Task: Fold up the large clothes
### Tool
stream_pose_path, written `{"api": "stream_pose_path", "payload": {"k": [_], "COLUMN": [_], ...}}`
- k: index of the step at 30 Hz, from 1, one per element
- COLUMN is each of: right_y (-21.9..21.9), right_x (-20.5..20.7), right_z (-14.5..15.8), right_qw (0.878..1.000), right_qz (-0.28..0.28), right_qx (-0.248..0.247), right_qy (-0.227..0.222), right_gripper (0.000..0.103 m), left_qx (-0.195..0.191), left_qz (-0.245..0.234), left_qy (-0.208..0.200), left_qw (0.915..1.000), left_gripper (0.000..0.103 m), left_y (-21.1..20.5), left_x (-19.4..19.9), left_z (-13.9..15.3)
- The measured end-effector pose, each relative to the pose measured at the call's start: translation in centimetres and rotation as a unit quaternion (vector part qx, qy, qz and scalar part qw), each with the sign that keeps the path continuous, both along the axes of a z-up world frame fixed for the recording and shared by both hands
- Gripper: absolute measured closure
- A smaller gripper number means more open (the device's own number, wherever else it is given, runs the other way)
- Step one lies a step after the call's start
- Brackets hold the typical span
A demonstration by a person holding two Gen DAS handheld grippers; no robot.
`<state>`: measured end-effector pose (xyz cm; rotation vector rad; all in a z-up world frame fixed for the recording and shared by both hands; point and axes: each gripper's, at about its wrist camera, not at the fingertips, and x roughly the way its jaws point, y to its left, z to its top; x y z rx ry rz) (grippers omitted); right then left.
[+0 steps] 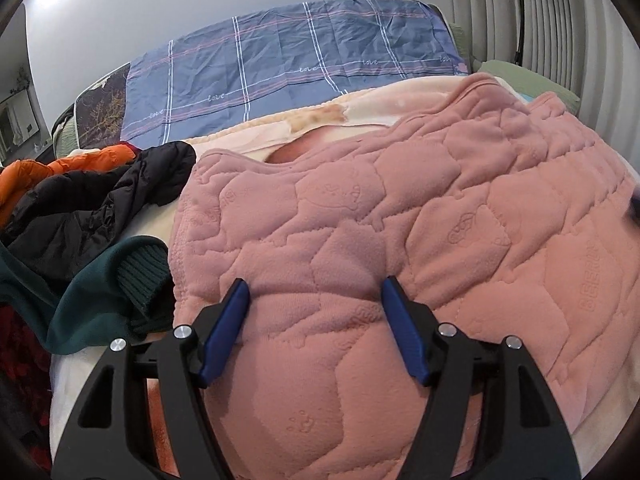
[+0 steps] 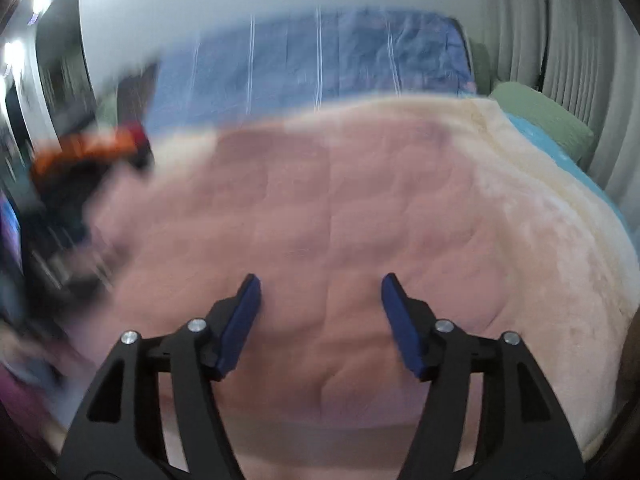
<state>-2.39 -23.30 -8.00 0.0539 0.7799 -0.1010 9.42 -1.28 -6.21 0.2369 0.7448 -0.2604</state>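
Pink quilted garment (image 1: 400,216) lies spread beneath both wide-open, empty grippers, left gripper (image 1: 314,292) and right gripper (image 2: 321,286).

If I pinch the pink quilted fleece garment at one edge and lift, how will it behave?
The pink quilted fleece garment will probably drape and sag: it already lies in soft folds over the cream plush blanket. Its padded, stitched panels suggest some bulk, so it may fold thickly. The fuzzy surface should grip well between the open left gripper pads.

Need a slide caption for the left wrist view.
Open left gripper over pink quilted garment on bed, dark jacket beside.
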Motion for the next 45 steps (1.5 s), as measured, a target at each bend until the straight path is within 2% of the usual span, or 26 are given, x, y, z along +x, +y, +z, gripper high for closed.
{"api": "stream_pose_path", "payload": {"k": [2, 5, 7, 8, 10, 11, 13, 14, 15, 16, 17, 22, 23, 24, 26, 27, 28, 30, 31, 32, 34, 37, 41, 42, 43, 45], "right_y": [0.1, 0.2, 0.3, 0.6, 2.4, 3.6, 6.7, 7.1, 6.9, 5.9, 5.5, 5.0, 5.1, 5.8, 7.8, 8.2, 8.2, 6.6, 5.8, 5.8, 7.0, 8.5, 8.9, 8.6, 7.1, 3.9], "right_x": [0.0, -0.3, -0.5, -0.8, -1.9, -2.4, -2.0, -1.2, 1.2, 2.6, 2.6, 3.3, 3.1, 3.3, 4.8, 6.5, 9.0, 15.0, 16.8, 16.8, 16.1, 15.9, 16.7, 18.0, 20.0, 23.4], "right_z": [-3.4, -1.6, -0.2, 0.9, 3.3, 4.2, 4.6, 3.7, -0.1, -3.4, -5.0, -0.2, 1.2, 4.0, 6.6, 6.4, 5.3, -1.4, -5.1, -5.9, -4.0, -2.1, 1.4, 0.8, -1.0, -6.6], "right_qw": [1.0, 1.0, 1.0, 1.0, 0.998, 0.996, 0.993, 0.994, 0.999, 0.998, 0.998, 0.996, 0.997, 0.998, 0.996, 0.996, 0.998, 0.997, 0.993, 0.995, 0.995, 0.995, 0.999, 0.999, 0.997, 0.988], "right_qz": [0.005, -0.002, -0.013, -0.013, 0.022, 0.035, 0.049, 0.052, 0.053, 0.044, 0.047, 0.031, 0.025, 0.031, 0.04, 0.04, 0.037, 0.011, 0.01, 0.012, 0.002, 0.013, 0.015, 0.005, -0.011, -0.02], "right_qx": [-0.029, -0.025, -0.006, 0.011, 0.048, 0.045, -0.011, -0.02, 0.005, 0.033, 0.039, 0.06, 0.067, 0.056, -0.002, -0.011, 0.0, 0.031, 0.038, 0.034, 0.01, -0.03, -0.007, -0.02, -0.029, 0.026], "right_qy": [0.008, 0.011, 0.011, 0.002, -0.043, -0.068, -0.106, -0.092, -0.01, 0.029, 0.016, 0.049, 0.034, -0.019, -0.078, -0.074, -0.046, 0.075, 0.11, 0.091, 0.096, 0.099, 0.038, 0.039, 0.068, 0.149], "right_gripper": [0.039, 0.039, 0.045, 0.052, 0.054, 0.054, 0.054, 0.054, 0.053, 0.053, 0.053, 0.059, 0.059, 0.06, 0.055, 0.055, 0.056, 0.057, 0.057, 0.057, 0.056, 0.055, 0.052, 0.051, 0.05, 0.042], "left_qx": [-0.017, -0.03, -0.049, -0.057, -0.074, -0.077, -0.078, -0.08, -0.082, -0.088, -0.098, -0.122, -0.125, -0.127, -0.129, -0.13, -0.13, -0.131, -0.135, -0.136, -0.124, -0.141, -0.142, -0.141, -0.142, -0.144], "left_qz": [-0.009, -0.009, -0.006, -0.006, -0.006, -0.006, -0.007, -0.008, -0.008, -0.009, -0.015, -0.016, -0.017, -0.018, -0.02, -0.021, -0.022, -0.024, -0.028, -0.033, -0.032, -0.034, -0.035, -0.035, -0.035, -0.043], "left_qy": [0.0, -0.006, -0.005, -0.006, -0.007, -0.006, -0.007, -0.007, -0.007, -0.007, -0.003, -0.005, -0.006, -0.006, -0.007, -0.008, -0.008, -0.009, -0.01, -0.011, -0.014, -0.008, -0.009, -0.009, -0.009, -0.011], "left_qw": [0.9998, 0.9995, 0.9988, 0.9983, 0.9972, 0.997, 0.9969, 0.9968, 0.9966, 0.996, 0.9951, 0.9924, 0.992, 0.9917, 0.9914, 0.9913, 0.9912, 0.991, 0.9904, 0.9901, 0.9917, 0.9894, 0.9893, 0.9893, 0.9893, 0.9885], "left_gripper": [0.033, 0.033, 0.033, 0.033, 0.033, 0.033, 0.033, 0.033, 0.033, 0.032, 0.031, 0.031, 0.03, 0.03, 0.03, 0.03, 0.03, 0.03, 0.03, 0.03, 0.027, 0.026, 0.026, 0.026, 0.026, 0.025], "left_y": [0.5, 1.1, 1.5, 1.7, 2.1, 2.2, 2.2, 2.3, 2.4, 2.6, 2.9, 3.6, 3.8, 3.8, 3.9, 3.9, 3.9, 4.0, 4.0, 4.0, 4.0, 4.5, 4.5, 4.5, 4.5, 4.4], "left_x": [-0.2, -0.4, -0.3, -0.3, -0.3, -0.3, -0.3, -0.3, -0.3, -0.3, -0.3, -0.5, -0.5, -0.5, -0.6, -0.7, -0.7, -1.0, -1.1, -1.3, -1.5, -1.4, -1.5, -1.4, -1.5, -1.5], "left_z": [0.0, -0.2, 0.0, 0.0, -0.1, -0.1, -0.1, -0.1, -0.1, -0.1, -0.2, -0.2, -0.2, -0.2, -0.2, -0.2, -0.2, -0.3, -0.2, -0.2, -0.4, -0.4, -0.4, -0.4, -0.4, -0.3]}}
